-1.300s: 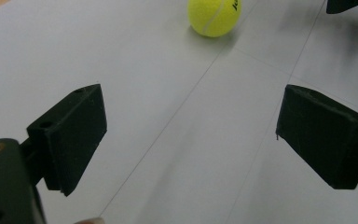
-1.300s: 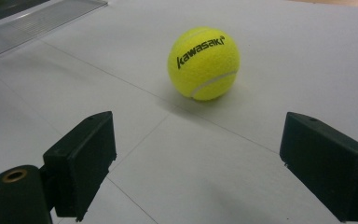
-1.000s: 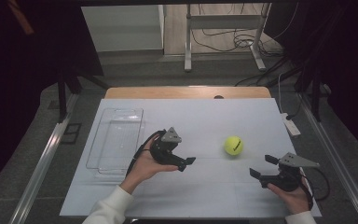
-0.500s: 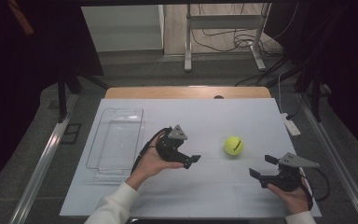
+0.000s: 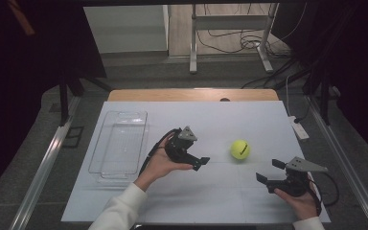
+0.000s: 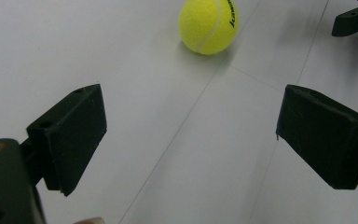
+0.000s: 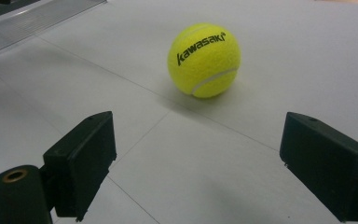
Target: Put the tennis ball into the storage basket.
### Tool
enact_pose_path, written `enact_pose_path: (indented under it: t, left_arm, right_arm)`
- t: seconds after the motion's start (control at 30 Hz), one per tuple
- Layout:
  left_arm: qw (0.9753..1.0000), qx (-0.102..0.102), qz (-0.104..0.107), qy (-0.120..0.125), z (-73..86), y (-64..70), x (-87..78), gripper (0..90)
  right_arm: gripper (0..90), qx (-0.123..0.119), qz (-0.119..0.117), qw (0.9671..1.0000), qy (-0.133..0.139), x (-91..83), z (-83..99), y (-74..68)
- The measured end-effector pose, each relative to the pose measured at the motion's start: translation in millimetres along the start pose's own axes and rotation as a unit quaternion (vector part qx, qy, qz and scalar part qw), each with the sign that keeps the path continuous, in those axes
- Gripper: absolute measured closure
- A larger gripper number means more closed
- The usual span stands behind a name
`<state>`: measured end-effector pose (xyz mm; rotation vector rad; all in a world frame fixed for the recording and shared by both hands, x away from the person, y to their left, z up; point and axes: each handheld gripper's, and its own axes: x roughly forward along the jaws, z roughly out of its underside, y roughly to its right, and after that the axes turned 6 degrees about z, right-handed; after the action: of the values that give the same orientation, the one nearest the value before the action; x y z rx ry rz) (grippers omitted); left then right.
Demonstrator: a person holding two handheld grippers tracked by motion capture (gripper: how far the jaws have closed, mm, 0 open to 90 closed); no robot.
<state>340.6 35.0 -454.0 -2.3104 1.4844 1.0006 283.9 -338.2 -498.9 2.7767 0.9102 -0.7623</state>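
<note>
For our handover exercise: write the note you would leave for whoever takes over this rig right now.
Left tool: open, holding nothing, aimed at the tennis ball and short of it.
Right tool: open, holding nothing, low on the table near the ball.
The ball rests on the white table, touched by neither tool. The clear tray stands at the left with nothing in it.
Done: nothing gripped yet.
Left: likely grasp the ball, perhaps carry it to the tray.

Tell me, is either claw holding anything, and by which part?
Nothing is held. The left claw and right claw are both open, apart from the yellow felt tennis ball resting on the white table.
</note>
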Motion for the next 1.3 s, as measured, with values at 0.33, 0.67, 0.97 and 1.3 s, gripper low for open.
enact_pose_path:
  t: [0.33,0.67,0.97,1.3]
  left_arm:
    - [1.0,0.0,0.004,-0.001,-10.1,-2.3,7.3,9.1]
    - [1.0,-0.004,0.008,-0.003,-16.4,-5.5,13.4,9.1]
    - [0.9999,-0.007,0.012,-0.008,-24.0,-7.2,21.3,9.1]
    - [0.9997,-0.013,0.016,-0.014,-32.9,-12.2,30.2,9.1]
  right_arm:
    - [10.8,0.0,0.0,1.0,0.0,0.2,0.5,0.6]
    - [10.8,-0.002,0.0,1.0,-0.001,0.7,0.8,0.6]
    - [10.8,-0.003,0.0,1.0,-0.001,0.5,0.8,0.1]
    - [10.8,-0.004,-0.001,1.0,-0.001,0.9,1.0,0.2]
